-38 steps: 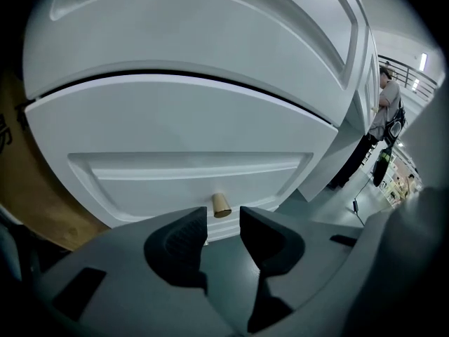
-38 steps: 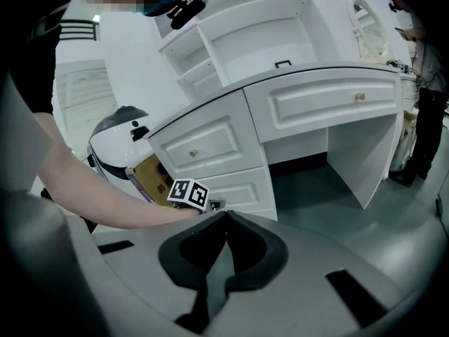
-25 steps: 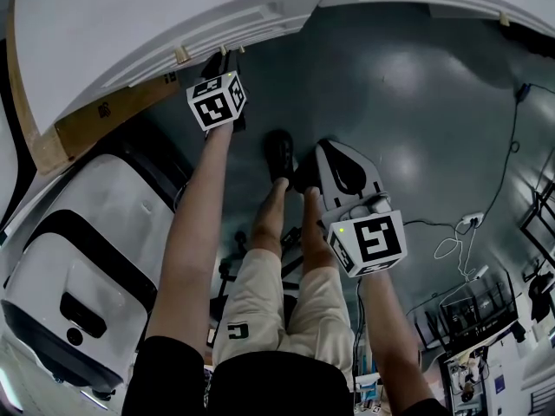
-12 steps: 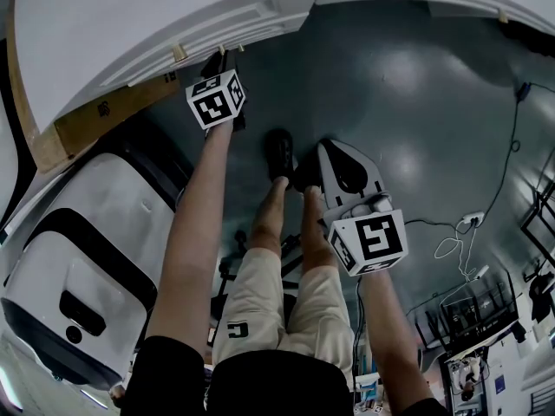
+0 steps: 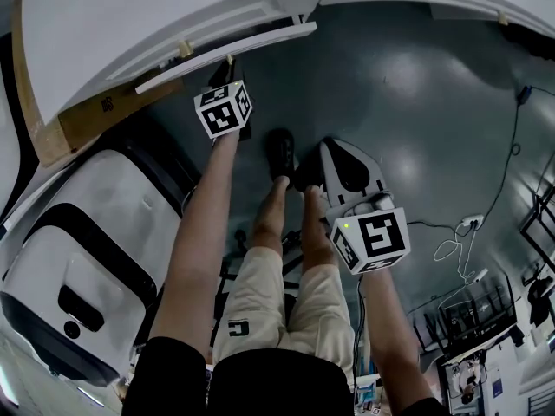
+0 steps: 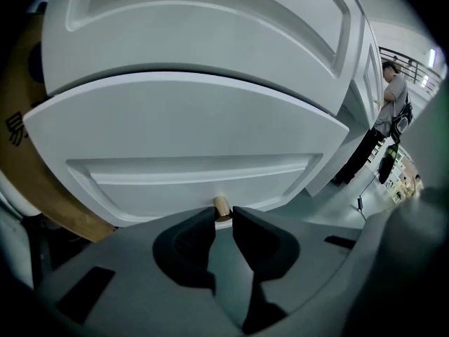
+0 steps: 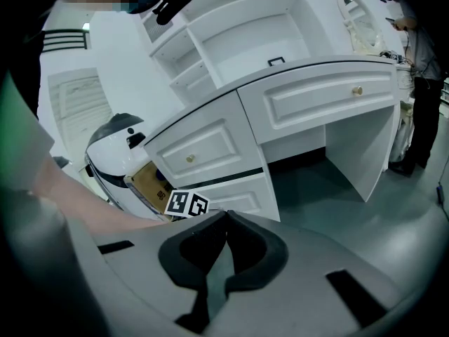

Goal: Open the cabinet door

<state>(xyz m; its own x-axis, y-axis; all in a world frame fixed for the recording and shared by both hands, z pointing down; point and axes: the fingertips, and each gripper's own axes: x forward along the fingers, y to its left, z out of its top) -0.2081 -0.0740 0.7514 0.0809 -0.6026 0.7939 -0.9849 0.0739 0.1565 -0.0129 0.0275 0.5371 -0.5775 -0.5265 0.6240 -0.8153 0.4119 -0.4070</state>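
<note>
The white cabinet front (image 6: 189, 139) carries a small brass knob (image 6: 222, 206) at its lower edge. My left gripper (image 6: 223, 213) has just been closing and is shut on that knob, one pad on each side. In the head view the panel (image 5: 225, 56) stands out from the cabinet face as a pale strip, with the left gripper (image 5: 230, 66) right under it. My right gripper (image 5: 302, 177) hangs over the floor by the person's shoes, away from the cabinet. Its jaws (image 7: 226, 215) meet at the tips with nothing between them.
A white rounded machine (image 5: 78, 258) and a cardboard box (image 5: 113, 111) stand left of the cabinet. The person's legs and shoes (image 5: 279, 154) are below the panel. Cables (image 5: 460, 241) lie on the grey floor at right. A standing person (image 6: 393, 104) is at far right.
The cabinet front has come away from the cabinet face, toward me. My left gripper has drawn back a little with it. The right gripper has stayed in place.
</note>
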